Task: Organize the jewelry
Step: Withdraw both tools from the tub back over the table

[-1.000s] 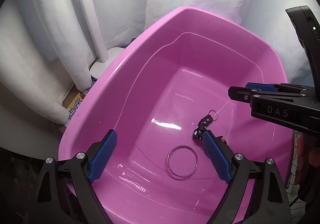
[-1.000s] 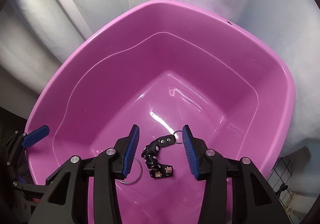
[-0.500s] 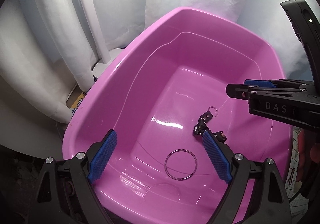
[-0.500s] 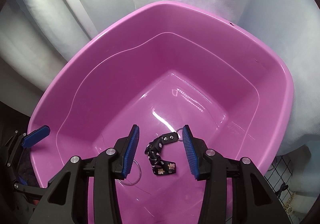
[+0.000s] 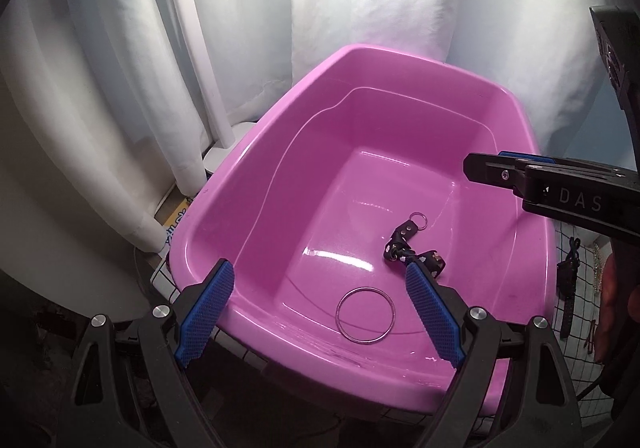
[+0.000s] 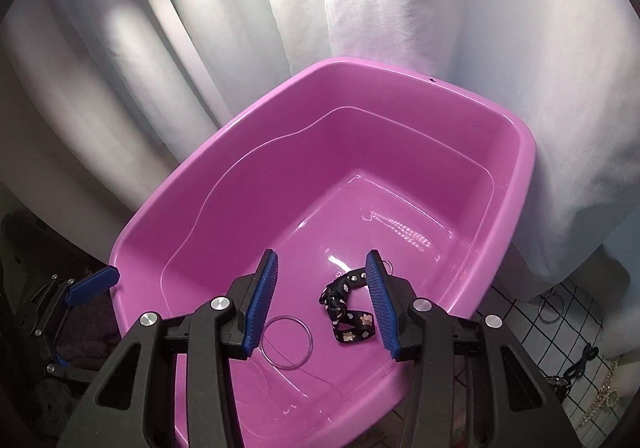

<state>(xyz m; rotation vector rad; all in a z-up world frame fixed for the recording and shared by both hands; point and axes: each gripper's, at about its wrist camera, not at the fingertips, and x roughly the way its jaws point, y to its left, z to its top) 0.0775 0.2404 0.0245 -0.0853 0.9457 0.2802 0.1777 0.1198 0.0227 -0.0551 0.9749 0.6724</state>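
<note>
Both your claws hang empty over the pink tub (image 5: pixel 280 152): left claw (image 5: pixel 320 312) wide, right claw (image 6: pixel 322 304) half-open; bangle (image 5: pixel 366 316) and strap (image 6: pixel 348 312) lie inside.

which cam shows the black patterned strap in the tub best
The right wrist view: the black strap lies whole between the right gripper's blue pads, pattern and small ring visible. In the left wrist view the strap is smaller and partly hidden behind a pad of the left gripper.

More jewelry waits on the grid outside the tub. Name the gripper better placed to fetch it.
Probably the right gripper: open and empty, it is on the side where chains lie on the grid.
</note>
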